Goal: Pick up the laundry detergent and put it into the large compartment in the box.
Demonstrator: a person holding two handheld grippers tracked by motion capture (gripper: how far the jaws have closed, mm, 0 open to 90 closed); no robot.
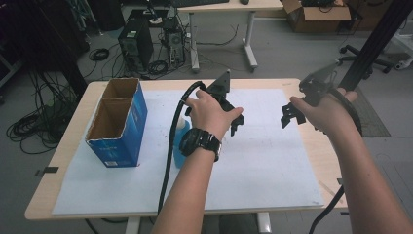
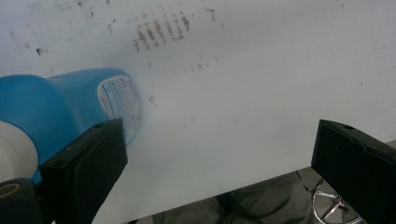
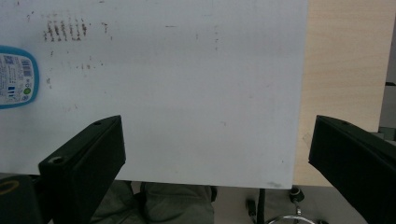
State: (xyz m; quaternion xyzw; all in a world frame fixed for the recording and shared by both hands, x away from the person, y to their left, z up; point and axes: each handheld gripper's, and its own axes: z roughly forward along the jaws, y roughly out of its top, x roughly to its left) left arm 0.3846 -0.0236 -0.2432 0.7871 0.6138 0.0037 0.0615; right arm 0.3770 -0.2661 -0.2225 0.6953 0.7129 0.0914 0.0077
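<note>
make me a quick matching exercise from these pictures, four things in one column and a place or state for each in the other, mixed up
Things:
1. blue bottle
2. blue cardboard box
3. left claw
4. white mat

Places or states:
A. stands open-topped at the table's left side
B. covers most of the tabletop
C. lies on its side on the mat, near the left forearm
D. jaws wide apart, nothing between them

Pairs: 1-C, 2-A, 3-D, 4-B
</note>
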